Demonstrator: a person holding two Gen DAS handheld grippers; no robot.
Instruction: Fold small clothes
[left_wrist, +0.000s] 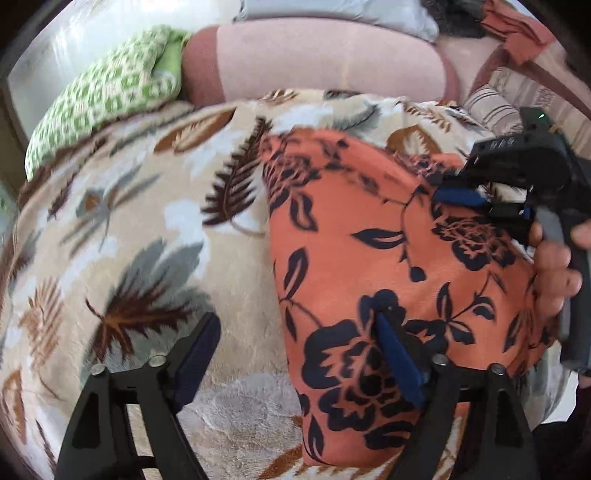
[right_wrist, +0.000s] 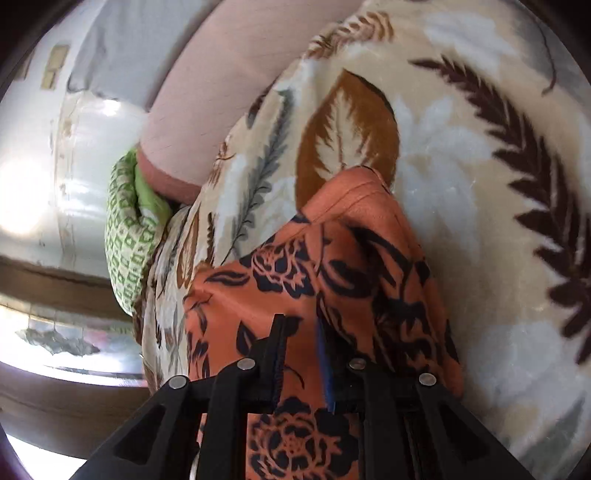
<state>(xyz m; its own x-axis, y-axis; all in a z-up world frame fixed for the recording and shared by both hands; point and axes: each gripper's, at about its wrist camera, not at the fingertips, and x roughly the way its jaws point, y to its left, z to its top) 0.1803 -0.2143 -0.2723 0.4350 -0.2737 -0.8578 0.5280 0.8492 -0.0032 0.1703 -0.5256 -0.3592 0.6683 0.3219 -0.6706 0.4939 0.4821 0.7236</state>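
Leaf-print blanket (left_wrist: 147, 229), green patterned pillow (left_wrist: 99, 96), pink cushion (left_wrist: 314, 59)

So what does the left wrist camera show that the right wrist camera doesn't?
Only the left wrist view shows the right gripper from outside, the hand holding it, a rust cloth and the open left gripper. Only the right wrist view shows fabric pinched between the right gripper's fingers. Both show the orange floral garment on the leaf-print blanket, plus the green patterned cloth.

The orange floral garment (left_wrist: 369, 236) is thin, matt woven cloth. Under it, the leaf-print blanket (left_wrist: 147, 229) looks plush and fuzzy. Beside the blanket, the green patterned pillow (left_wrist: 99, 96) is matt cloth.
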